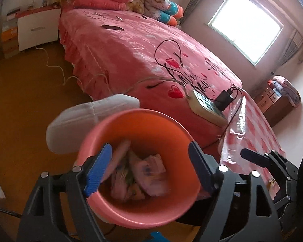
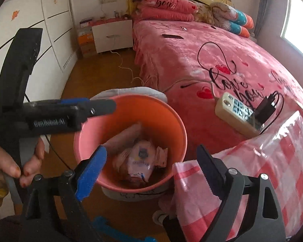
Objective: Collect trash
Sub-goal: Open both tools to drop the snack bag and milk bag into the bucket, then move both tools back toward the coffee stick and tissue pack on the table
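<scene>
A pink trash bin (image 1: 135, 113) (image 2: 143, 98) stands on the wood floor beside the bed. Several crumpled pink and white wrappers (image 1: 149, 171) (image 2: 140, 157) lie in its bottom. One blurred pink wrapper (image 1: 121, 151) leans on the inner wall. My left gripper (image 1: 150, 147) hangs over the bin's mouth, open, with nothing between its blue pads. My right gripper (image 2: 151, 149) is also open and empty above the bin's near rim. In the right wrist view the left gripper (image 2: 103, 105) reaches in from the left, held by a hand (image 2: 14, 161). The right gripper's fingers (image 1: 260, 157) show at the right of the left wrist view.
A white-grey padded thing (image 1: 86, 117) (image 2: 131, 90) sits behind and under the bin. On the pink bed lies a power strip (image 1: 208, 106) (image 2: 236, 115) with a black charger and cables. A table with a pink checked cloth (image 1: 252, 133) (image 2: 272, 161) stands close on the right.
</scene>
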